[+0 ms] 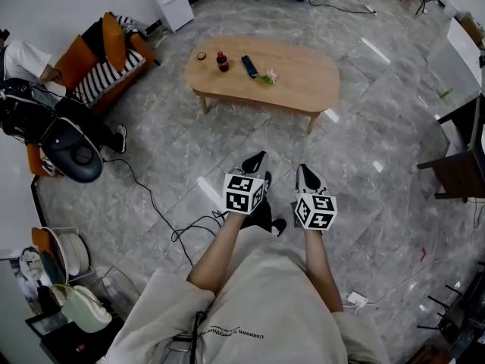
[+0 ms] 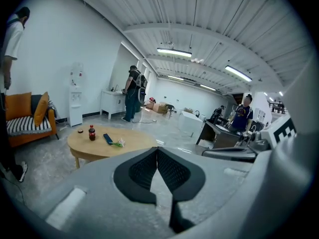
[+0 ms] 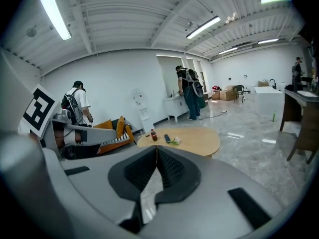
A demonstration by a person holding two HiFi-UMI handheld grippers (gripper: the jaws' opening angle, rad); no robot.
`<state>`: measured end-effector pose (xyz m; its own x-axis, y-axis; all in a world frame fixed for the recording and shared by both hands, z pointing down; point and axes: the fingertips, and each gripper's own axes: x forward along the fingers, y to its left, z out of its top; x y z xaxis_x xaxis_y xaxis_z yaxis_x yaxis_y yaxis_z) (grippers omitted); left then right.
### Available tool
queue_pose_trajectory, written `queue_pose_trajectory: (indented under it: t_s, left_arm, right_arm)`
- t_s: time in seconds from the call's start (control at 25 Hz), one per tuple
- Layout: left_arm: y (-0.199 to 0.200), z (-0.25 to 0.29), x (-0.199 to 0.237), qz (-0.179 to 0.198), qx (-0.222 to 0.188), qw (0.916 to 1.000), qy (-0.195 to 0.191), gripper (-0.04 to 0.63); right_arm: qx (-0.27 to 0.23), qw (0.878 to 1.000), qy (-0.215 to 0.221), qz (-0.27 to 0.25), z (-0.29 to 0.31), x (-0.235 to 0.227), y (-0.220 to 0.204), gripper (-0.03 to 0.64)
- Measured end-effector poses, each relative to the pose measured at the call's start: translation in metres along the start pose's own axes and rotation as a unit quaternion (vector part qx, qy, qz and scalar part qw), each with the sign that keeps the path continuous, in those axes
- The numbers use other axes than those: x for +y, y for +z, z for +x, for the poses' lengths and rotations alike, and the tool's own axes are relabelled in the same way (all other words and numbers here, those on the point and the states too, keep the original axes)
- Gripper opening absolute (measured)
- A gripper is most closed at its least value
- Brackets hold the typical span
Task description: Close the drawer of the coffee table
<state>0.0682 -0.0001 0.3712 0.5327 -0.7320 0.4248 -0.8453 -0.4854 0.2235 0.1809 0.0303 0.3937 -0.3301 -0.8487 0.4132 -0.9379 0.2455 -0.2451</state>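
Note:
The oval wooden coffee table (image 1: 303, 78) stands on the grey floor well ahead of me. It carries a cola bottle (image 1: 222, 61), a dark flat remote (image 1: 249, 65), a small green and pink sprig (image 1: 265, 76) and a small round lid (image 1: 201, 55). No drawer shows from any view. My left gripper (image 1: 256, 160) and right gripper (image 1: 304, 173) hang side by side over bare floor, short of the table, both shut and empty. The left gripper view has the table (image 2: 124, 144) at left beyond the touching tips (image 2: 157, 149). The right gripper view has the table (image 3: 197, 140) straight past its tips (image 3: 156, 148).
An orange sofa (image 1: 83, 59) with a striped cushion and a person (image 1: 23, 58) sit at far left, with a black bag and helmet (image 1: 72, 154) nearby. A cable (image 1: 155, 207) snakes across the floor. A dark desk (image 1: 464, 161) stands at right. People (image 2: 133, 92) stand by a white counter behind the table.

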Motion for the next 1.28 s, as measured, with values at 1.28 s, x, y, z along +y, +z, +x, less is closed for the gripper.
queue_pose_trajectory:
  t_s: [1.28]
  left_arm:
    - [0.014,0.016,-0.016,0.015,-0.001,0.9996,-0.024,0.009]
  right_arm:
    - [-0.023,1.000,-0.004,0.014,0.004,-0.014,0.027,0.015]
